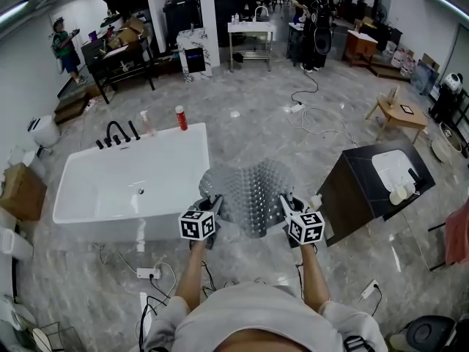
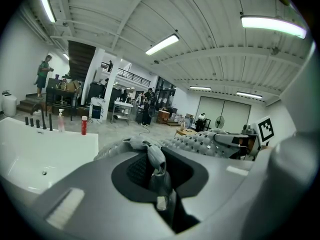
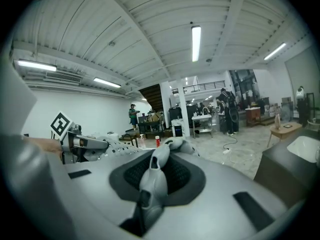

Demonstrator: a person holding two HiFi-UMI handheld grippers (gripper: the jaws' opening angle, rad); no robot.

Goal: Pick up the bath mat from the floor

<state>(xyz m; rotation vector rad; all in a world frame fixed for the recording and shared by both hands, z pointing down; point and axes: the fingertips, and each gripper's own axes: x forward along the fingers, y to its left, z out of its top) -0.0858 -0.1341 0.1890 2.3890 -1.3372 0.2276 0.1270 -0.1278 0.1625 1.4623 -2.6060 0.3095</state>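
Grey perforated bath mat [image 1: 253, 191], 1 item: near corners clamped in jaws of left gripper [image 1: 212, 202] and right gripper [image 1: 288, 204], held above floor [image 1: 249, 123], right of white bathtub [image 1: 80, 169].

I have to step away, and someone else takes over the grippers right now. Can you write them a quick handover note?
Left gripper: shut on one near corner of the bath mat.
Right gripper: shut on the other near corner.
Mat: off the floor, spread between the two grippers in front of the person, over the gap between the bathtub and the sink cabinet.
Done: both grasps and the lift.
Left: probably nothing except holding both grips.
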